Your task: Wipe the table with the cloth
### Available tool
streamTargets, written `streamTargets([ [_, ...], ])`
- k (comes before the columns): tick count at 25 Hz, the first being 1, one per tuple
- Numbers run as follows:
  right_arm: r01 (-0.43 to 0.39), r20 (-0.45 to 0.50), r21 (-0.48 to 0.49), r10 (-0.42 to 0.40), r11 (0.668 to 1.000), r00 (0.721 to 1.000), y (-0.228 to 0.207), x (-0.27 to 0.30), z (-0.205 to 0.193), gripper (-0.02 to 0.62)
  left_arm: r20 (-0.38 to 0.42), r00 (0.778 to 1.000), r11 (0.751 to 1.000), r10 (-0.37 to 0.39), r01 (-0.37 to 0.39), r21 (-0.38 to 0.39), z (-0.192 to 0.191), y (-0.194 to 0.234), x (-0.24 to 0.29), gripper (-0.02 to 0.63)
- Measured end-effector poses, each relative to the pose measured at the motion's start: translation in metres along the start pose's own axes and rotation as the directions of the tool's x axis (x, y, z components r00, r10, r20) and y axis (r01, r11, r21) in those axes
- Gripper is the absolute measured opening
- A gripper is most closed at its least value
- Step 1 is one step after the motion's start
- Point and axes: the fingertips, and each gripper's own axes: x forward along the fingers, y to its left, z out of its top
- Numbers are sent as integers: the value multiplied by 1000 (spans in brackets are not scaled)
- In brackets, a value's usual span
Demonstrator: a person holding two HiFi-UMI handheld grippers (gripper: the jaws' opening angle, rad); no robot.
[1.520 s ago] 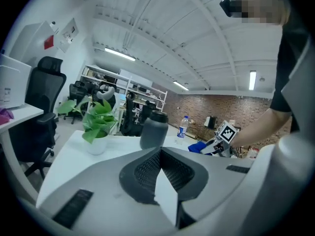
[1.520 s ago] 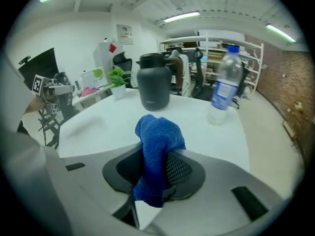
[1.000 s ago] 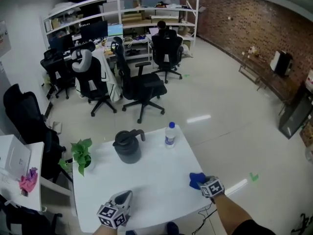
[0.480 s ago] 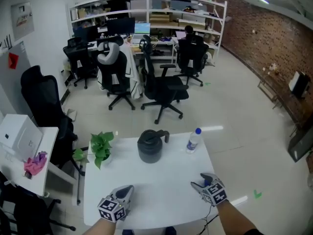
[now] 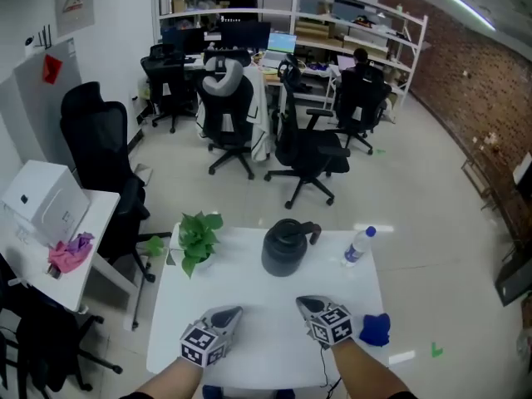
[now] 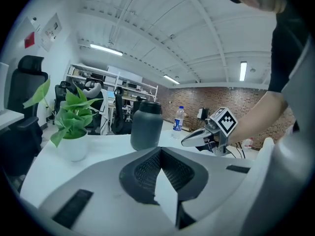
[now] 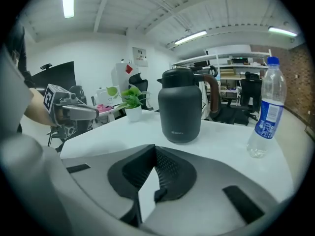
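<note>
Hovering over the near edge of the counter (image 5: 249,293), the left gripper (image 5: 229,312) and the right gripper (image 5: 307,304) point away from the person. Each has its fingers pressed together with nothing between them. The blue cloth (image 5: 374,329) lies loose by the near right corner, just to the right of the right gripper and touched by neither. Wiping looks not to be under way, so the step in hand is taking up the cloth. That calls for the right gripper to open, swing right and down to the cloth, close on a fold, then drag it across the bare middle. Along the far edge stand a potted plant (image 5: 198,238), a dark jug (image 5: 287,248) and a water bottle (image 5: 357,244), which any strokes will need to skirt.
</note>
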Motion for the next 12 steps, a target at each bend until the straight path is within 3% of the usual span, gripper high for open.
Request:
streamTargets([
  [12,-7,9,-8,7,1000,1000,-3,-2,-1,9,15,1000,999,-2,3,-48,-1,6,14,-2],
])
